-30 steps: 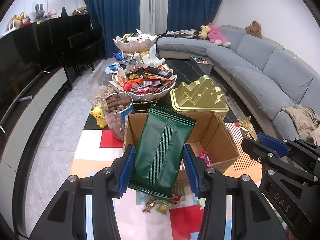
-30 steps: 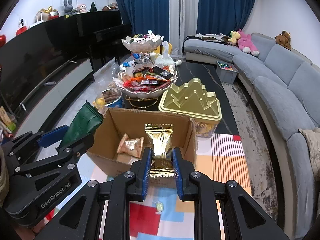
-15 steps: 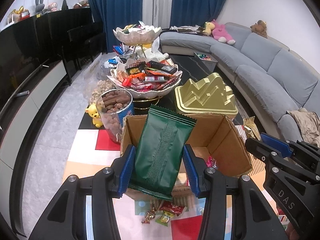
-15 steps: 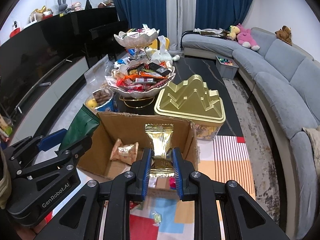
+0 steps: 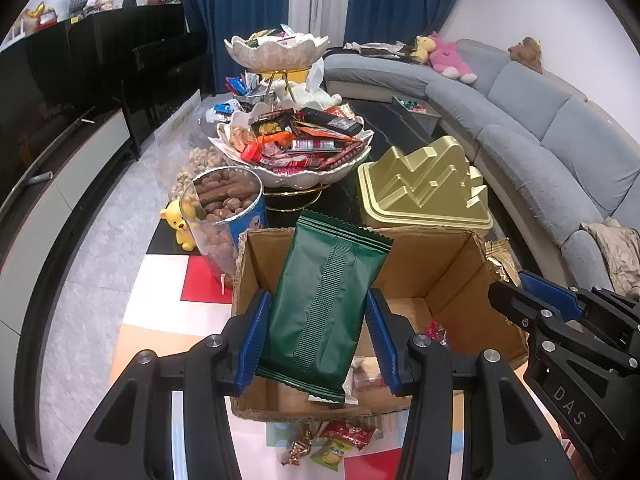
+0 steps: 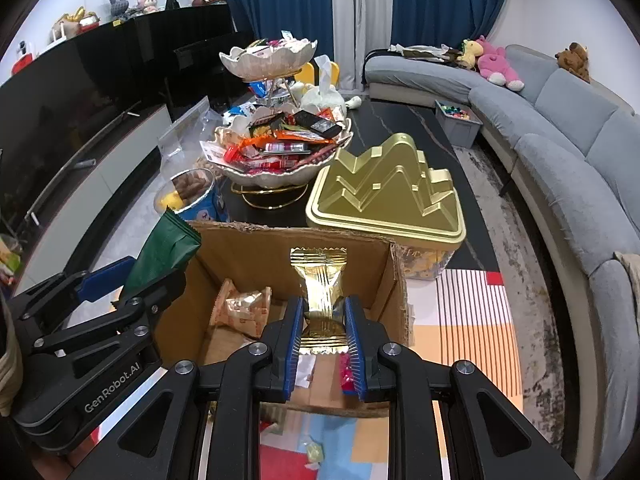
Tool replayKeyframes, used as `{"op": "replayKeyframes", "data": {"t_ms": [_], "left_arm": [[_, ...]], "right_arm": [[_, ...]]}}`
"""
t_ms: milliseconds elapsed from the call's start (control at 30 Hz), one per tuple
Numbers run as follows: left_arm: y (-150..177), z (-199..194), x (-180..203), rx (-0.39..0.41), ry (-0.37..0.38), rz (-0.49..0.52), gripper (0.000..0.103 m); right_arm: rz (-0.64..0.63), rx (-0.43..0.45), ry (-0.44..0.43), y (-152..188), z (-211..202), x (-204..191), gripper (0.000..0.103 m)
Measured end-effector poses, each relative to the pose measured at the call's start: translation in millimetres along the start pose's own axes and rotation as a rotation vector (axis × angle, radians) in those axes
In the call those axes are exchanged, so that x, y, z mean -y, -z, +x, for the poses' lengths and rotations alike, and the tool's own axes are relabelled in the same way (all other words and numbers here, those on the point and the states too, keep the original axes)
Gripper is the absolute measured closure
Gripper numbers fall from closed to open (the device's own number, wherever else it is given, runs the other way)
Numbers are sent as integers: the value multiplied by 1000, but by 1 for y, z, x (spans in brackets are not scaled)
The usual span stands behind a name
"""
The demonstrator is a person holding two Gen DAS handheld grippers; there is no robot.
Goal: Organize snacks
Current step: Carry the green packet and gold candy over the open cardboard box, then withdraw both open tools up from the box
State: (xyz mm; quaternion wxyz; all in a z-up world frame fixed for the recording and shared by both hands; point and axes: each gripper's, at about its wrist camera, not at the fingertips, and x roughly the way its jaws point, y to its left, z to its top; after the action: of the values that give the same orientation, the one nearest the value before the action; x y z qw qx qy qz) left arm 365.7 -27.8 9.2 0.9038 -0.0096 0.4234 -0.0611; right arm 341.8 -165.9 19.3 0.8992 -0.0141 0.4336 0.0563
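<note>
My left gripper point(image 5: 318, 332) is shut on a dark green snack packet point(image 5: 326, 300), held upright over the near part of an open cardboard box point(image 5: 460, 276). My right gripper point(image 6: 322, 332) is shut on a narrow gold snack packet point(image 6: 322, 286), also upright, above the same cardboard box point(image 6: 288, 248). Inside the box lie an orange-and-clear wrapped snack point(image 6: 242, 310) and a small pink candy point(image 5: 436, 328). In the right wrist view the left gripper point(image 6: 132, 292) with the green packet point(image 6: 164, 254) shows at the box's left wall. The right gripper's black body fills the right edge of the left wrist view.
Behind the box stand a gold mountain-shaped tin point(image 5: 424, 188), a two-tier white snack stand point(image 5: 296, 148) piled with bars, a clear tub of brown snacks point(image 5: 222, 216) and a yellow bear figure point(image 5: 178, 224). Loose candies point(image 5: 340, 438) lie before the box. A grey sofa point(image 6: 568, 152) curves along the right.
Both grippers have moved forward and down with their packets; the box looms larger and now lies under both packets. Neither grip has changed.
</note>
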Motion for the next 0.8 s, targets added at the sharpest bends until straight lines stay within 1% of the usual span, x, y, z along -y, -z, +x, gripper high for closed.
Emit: {"op": "replayKeyframes", "data": {"t_ms": [267, 300, 333, 367, 433, 500, 567, 633, 800], "left_arm": [[-1, 6, 0, -6, 17, 2, 54], [-1, 6, 0, -2, 16, 6, 52], [-1, 5, 0, 2, 11, 8, 46], [-1, 4, 0, 7, 7, 8, 40], [-2, 1, -1, 19, 1, 8, 35], [-2, -2, -1, 25, -7, 11, 33], [-2, -5, -2, 32, -22, 16, 28], [-3, -9, -4, 38, -31, 15, 26], [-1, -20, -7, 51, -40, 14, 23]], "right_arm": [[2, 0, -11, 0, 6, 2, 79], [0, 1, -9, -1, 5, 2, 74], [0, 5, -8, -1, 5, 1, 63], [1, 12, -6, -1, 3, 2, 58], [0, 22, 2, -1, 1, 2, 51], [0, 28, 8, -1, -2, 3, 49], [5, 31, 10, -1, -4, 4, 48], [9, 37, 12, -2, -8, 4, 42], [12, 59, 18, -1, -19, 4, 37]]}}
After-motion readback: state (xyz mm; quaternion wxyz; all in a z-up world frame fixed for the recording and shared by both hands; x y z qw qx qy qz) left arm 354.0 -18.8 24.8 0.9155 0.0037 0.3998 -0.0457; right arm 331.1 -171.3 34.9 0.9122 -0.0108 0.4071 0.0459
